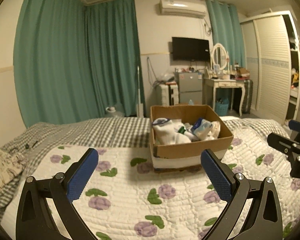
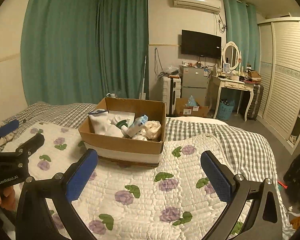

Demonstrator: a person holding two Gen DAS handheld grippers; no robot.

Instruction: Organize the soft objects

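A cardboard box (image 1: pixel 192 150) stands on the bed and holds several soft items, mostly white socks and cloths (image 1: pixel 170 134). It also shows in the right wrist view (image 2: pixel 122 143), with the soft items (image 2: pixel 108 125) inside. My left gripper (image 1: pixel 150 172) is open and empty, hovering above the flowered quilt (image 1: pixel 130 196) just short of the box. My right gripper (image 2: pixel 150 172) is open and empty, above the quilt (image 2: pixel 150 200) in front of the box. Each gripper appears at the edge of the other's view: the right one (image 1: pixel 294 150), the left one (image 2: pixel 12 156).
A grey checked sheet (image 1: pixel 102 130) covers the far part of the bed. Beyond the bed are green curtains (image 1: pixel 70 60), a small fridge (image 2: pixel 194 84), a dressing table (image 2: pixel 236 84), a wardrobe (image 2: pixel 286 76) and a floor box (image 2: pixel 190 108).
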